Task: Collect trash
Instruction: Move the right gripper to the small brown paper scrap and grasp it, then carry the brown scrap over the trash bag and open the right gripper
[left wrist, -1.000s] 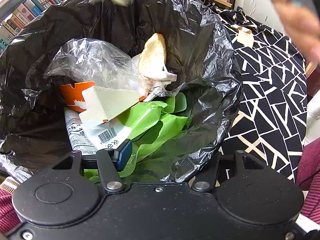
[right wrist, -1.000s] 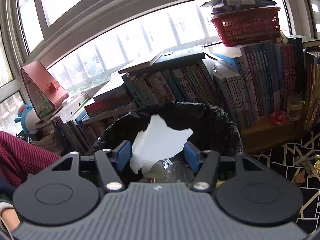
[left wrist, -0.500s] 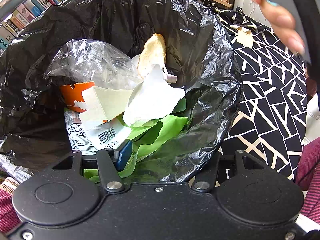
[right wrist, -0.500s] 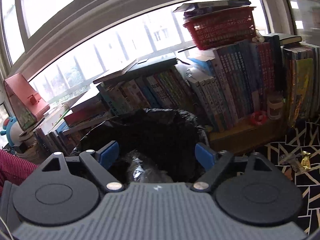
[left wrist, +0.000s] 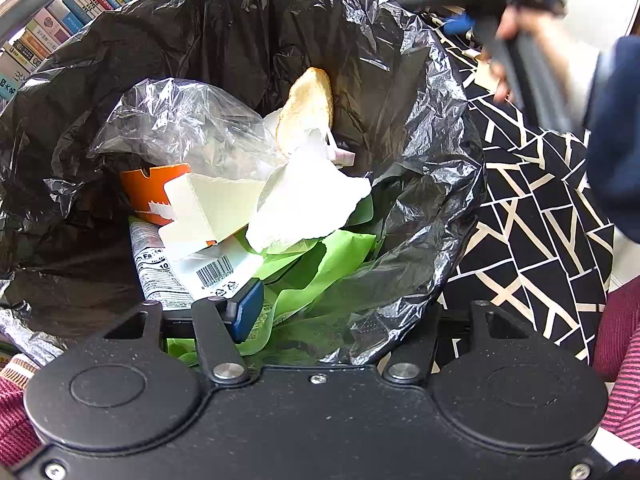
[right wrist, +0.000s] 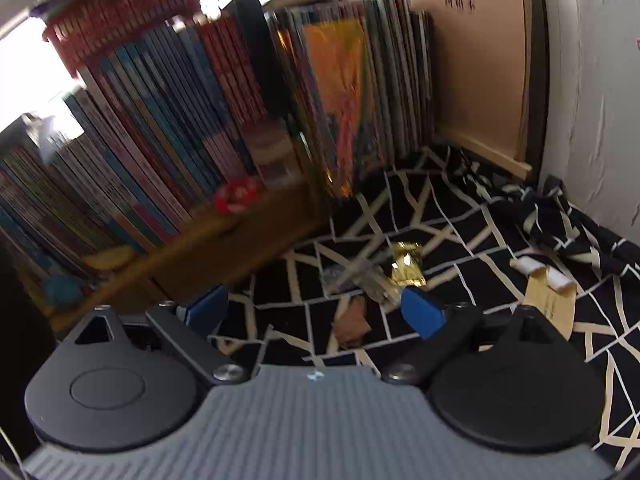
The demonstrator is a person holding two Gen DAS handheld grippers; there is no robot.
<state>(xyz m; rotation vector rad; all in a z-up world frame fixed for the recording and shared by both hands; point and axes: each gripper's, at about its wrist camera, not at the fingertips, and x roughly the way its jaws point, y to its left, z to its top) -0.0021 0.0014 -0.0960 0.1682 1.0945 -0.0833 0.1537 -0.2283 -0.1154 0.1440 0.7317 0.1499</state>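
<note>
A black trash bag stands open, filled with a clear plastic bag, an orange carton, green wrapping, a bread piece and a torn white paper on top. My left gripper is shut on the bag's near rim, one finger inside and one outside. My right gripper has its jaws opening, with nothing between them. It points down at litter on the patterned cloth: a gold wrapper, a clear wrapper and a brown scrap.
A beige envelope with small white pieces lies at the right on the black-and-white cloth. Rows of books on a low wooden shelf line the back, under a red basket. A wooden board leans in the corner.
The white paper left my right gripper and dropped into the bag. The right gripper widened and swung away from the bag, down toward the litter on the cloth. The left gripper kept still.
</note>
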